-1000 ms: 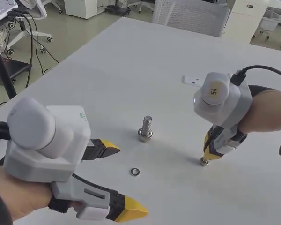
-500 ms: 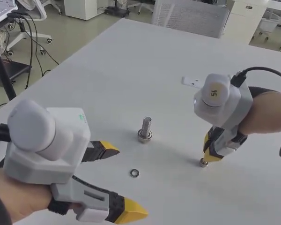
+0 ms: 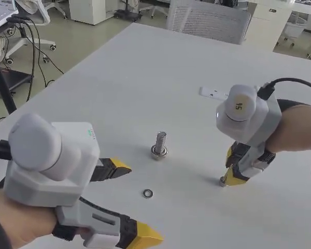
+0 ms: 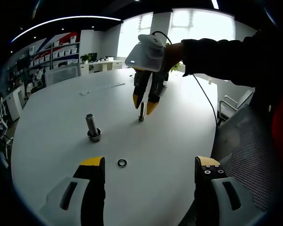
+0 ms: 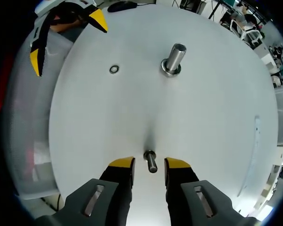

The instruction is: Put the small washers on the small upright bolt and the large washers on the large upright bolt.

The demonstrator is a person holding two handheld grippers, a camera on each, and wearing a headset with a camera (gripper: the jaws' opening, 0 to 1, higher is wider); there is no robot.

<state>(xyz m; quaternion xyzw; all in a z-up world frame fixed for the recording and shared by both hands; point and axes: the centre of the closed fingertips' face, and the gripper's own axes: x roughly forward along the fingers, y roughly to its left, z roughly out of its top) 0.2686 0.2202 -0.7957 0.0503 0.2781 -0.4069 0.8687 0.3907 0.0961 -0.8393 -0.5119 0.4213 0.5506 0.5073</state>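
Light bright and even, soft from overhead | tabletop [image 3: 145,78] white, mild glare, shadows faint and soft | left gripper view: windows [image 4: 198,23] blown out beyond the far edge | both gripper views bend hard at edges | focus crisp

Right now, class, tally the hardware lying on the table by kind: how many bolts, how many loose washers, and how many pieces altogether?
Bolts: 2, the large bolt and the small bolt
Loose washer: 1
Total: 3
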